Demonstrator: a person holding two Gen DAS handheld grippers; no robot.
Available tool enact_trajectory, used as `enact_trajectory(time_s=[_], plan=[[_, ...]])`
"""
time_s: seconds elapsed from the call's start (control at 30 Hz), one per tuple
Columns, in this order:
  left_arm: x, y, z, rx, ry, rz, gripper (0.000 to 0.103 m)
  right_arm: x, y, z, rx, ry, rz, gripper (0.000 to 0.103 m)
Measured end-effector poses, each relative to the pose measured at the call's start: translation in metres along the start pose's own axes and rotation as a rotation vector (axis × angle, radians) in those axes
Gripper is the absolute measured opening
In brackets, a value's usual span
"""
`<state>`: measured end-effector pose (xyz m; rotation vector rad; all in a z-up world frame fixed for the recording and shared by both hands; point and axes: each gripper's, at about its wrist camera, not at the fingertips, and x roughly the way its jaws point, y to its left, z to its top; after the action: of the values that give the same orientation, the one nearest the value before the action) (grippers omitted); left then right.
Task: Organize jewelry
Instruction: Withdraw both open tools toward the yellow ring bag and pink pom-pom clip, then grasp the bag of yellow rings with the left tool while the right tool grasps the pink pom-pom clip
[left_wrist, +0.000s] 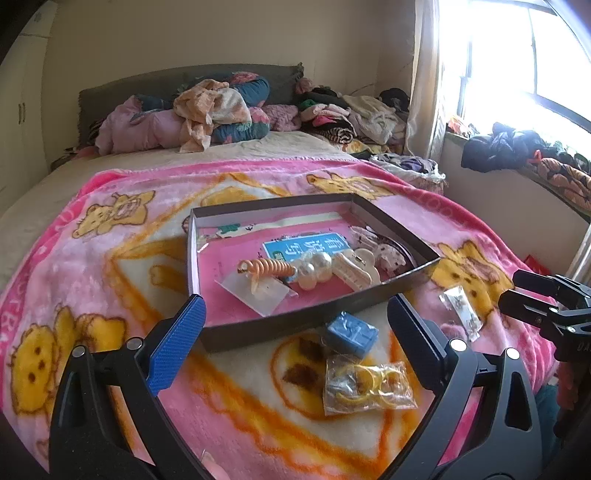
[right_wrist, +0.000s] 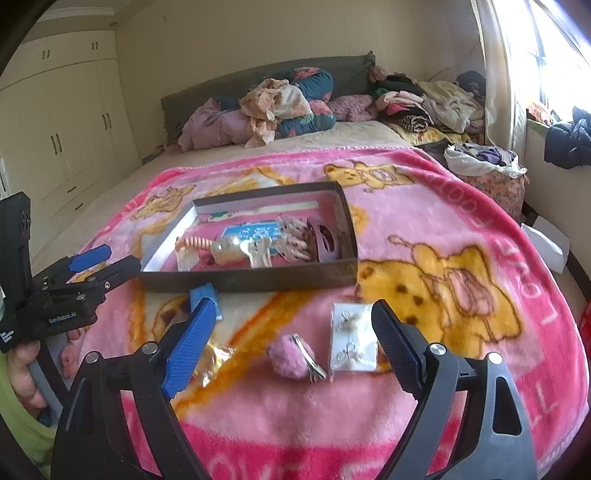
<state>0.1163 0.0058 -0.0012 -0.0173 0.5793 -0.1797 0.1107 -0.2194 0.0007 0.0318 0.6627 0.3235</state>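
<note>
The shallow dark box (left_wrist: 314, 325) sits on the pink blanket (left_wrist: 74, 280), just ahead of both grippers, its near wall running across in front of their fingertips. Inside lie an orange spiral hair tie (left_wrist: 267, 271), a pearl clip (left_wrist: 314, 267), a cream claw clip (left_wrist: 354, 271) and a clear packet (left_wrist: 258, 295); farther back in the box there is bare pink floor.

The left gripper (left_wrist: 295, 325) hangs with its jaws spread wide and nothing between the pads. Between its fingers, outside the box, a small blue box (left_wrist: 351, 334) lies just short of the near wall, and a clear bag of yellow rings (left_wrist: 365, 384) lies closer still. A packet of earrings (left_wrist: 461, 312) rests off to its right, beside the box's near right corner.

The right gripper (right_wrist: 291, 325) is likewise released, jaws wide, empty. Between its fingers lie a pink fluffy hair clip (right_wrist: 291, 356) and a white earring card (right_wrist: 352, 341), slightly apart, the card just inside the right finger. Open blanket lies to its right up to the bed's edge; to its left, the other gripper stands near the box's near left corner.
</note>
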Motion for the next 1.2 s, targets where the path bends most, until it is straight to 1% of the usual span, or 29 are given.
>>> enact_trajectory(time_s=[0.3,0.77,0.97,1.2], plan=[[0.004,-0.012,-0.009,0.024,0.028,-0.018,0.090,-0.002,-0.006,-0.014,0.003,0.024,-0.018,0.084],[0.022,-0.036,-0.029,0.072,0.105,-0.064,0.090,0.009,-0.019,-0.028,-0.015,0.076,-0.051,0.083],[0.035,-0.045,-0.039,0.091,0.155,-0.090,0.090,0.018,-0.020,-0.032,-0.028,0.108,-0.023,0.071],[0.050,-0.053,-0.049,0.107,0.204,-0.096,0.090,0.032,-0.017,-0.032,-0.047,0.152,0.039,0.052]])
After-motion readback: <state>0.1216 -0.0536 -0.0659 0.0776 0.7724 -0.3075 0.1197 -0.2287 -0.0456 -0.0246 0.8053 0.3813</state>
